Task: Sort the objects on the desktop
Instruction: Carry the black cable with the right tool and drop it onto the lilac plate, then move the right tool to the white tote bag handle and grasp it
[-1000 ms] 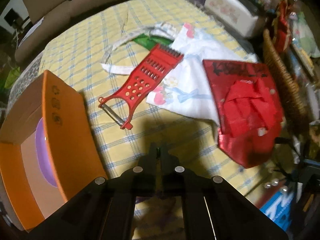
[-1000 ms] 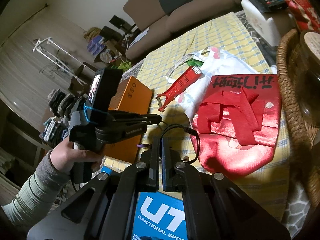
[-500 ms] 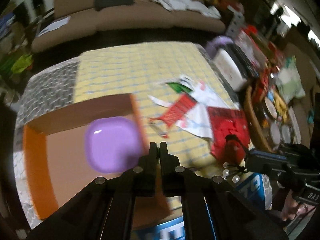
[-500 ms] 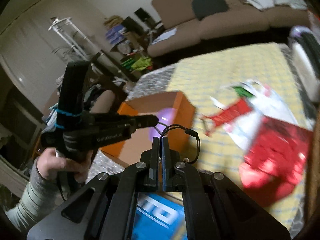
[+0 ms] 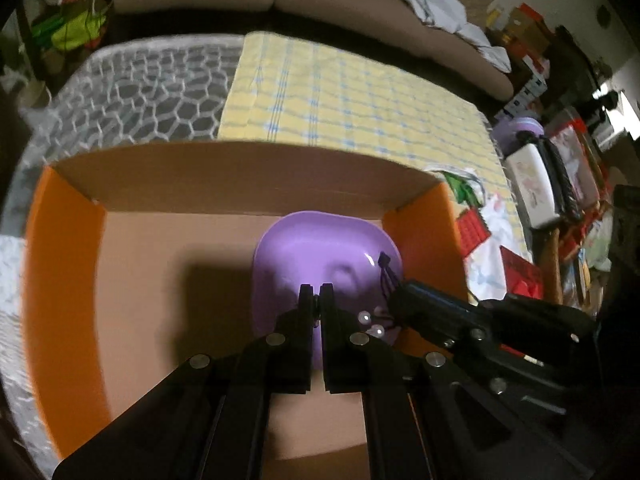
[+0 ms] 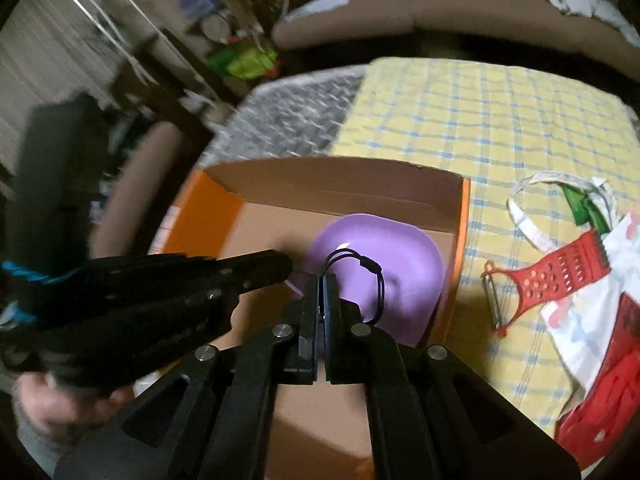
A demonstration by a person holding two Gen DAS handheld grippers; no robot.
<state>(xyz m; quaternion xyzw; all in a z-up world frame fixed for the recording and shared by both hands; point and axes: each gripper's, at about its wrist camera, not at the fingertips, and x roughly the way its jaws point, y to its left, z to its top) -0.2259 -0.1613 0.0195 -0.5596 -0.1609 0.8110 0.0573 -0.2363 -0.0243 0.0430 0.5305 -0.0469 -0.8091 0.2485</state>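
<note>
We recorded the right gripper (image 6: 320, 280) with its fingers (image 6: 310, 312) pressed together on a thin black cord loop (image 6: 370, 270), which arched up and over to the right of the tips; the pinch looked meant to keep so slight an item from slipping. The left gripper (image 5: 316, 294) had its fingers (image 5: 306, 304) closed with nothing seen between them, apparently idle. Both sets of tips were poised over the purple bowl (image 5: 320, 252), which lay in the far right corner of the orange cardboard box (image 5: 60, 264), so we judged the cord was about to be released into the bowl or box as its sorted place. The box stood on the worktop, partly on a yellow checked cloth (image 6: 480, 120). Still outside, right of the box on the cloth: a red grater-peeler (image 6: 560, 276) resting partly on a white printed bag (image 6: 588, 320), and, nearer the edge, a shiny red bag (image 6: 604, 412); these we judged not yet sorted.
</note>
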